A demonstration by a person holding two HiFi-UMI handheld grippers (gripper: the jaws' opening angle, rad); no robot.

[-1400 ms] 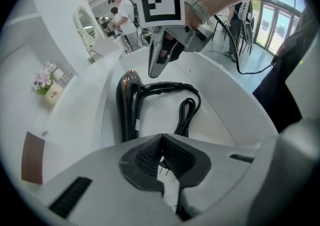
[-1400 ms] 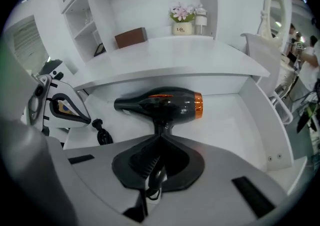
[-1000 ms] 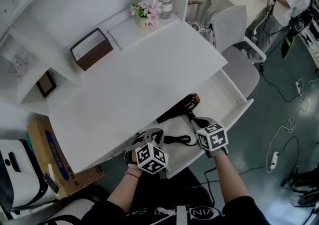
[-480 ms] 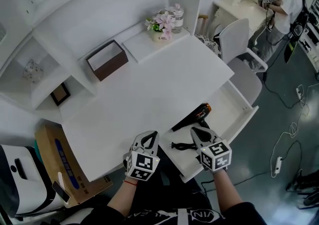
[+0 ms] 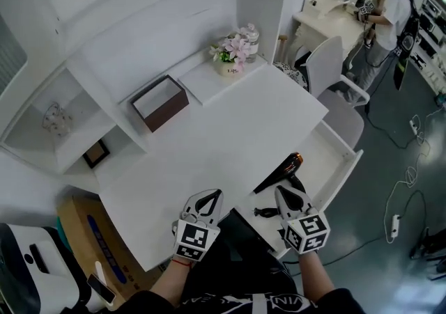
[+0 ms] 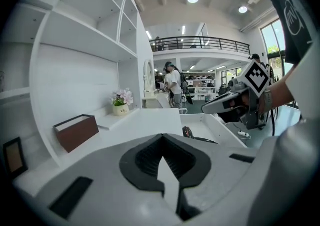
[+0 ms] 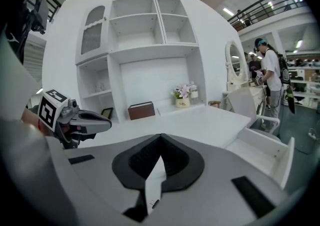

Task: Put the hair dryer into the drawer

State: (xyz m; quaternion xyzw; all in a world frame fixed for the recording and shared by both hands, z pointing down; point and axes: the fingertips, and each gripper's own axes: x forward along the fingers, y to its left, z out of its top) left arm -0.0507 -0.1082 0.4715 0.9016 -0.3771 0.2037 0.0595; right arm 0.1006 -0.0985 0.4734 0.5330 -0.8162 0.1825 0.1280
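Observation:
The black hair dryer (image 5: 279, 172) with an orange end lies in the open white drawer (image 5: 338, 166), its handle and cord toward me, its nozzle near the desktop edge. In the left gripper view its nozzle (image 6: 187, 132) peeks over the desk edge. My left gripper (image 5: 210, 196) hovers shut and empty over the desk's front edge. My right gripper (image 5: 284, 192) hangs shut and empty above the drawer's near end, just short of the dryer. Each gripper view shows shut jaws, left gripper (image 6: 162, 138) and right gripper (image 7: 161, 138), with nothing between them.
On the white desk (image 5: 209, 131) stand a brown box (image 5: 160, 102) and a flower pot (image 5: 232, 51) at the back. A white chair (image 5: 334, 76) stands to the right. A cardboard box (image 5: 90, 250) sits on the floor at left. A person (image 5: 390, 13) stands far right.
Both grippers have risen and drawn back from the drawer toward me. The hair dryer stays lying in the drawer, with neither gripper touching it.

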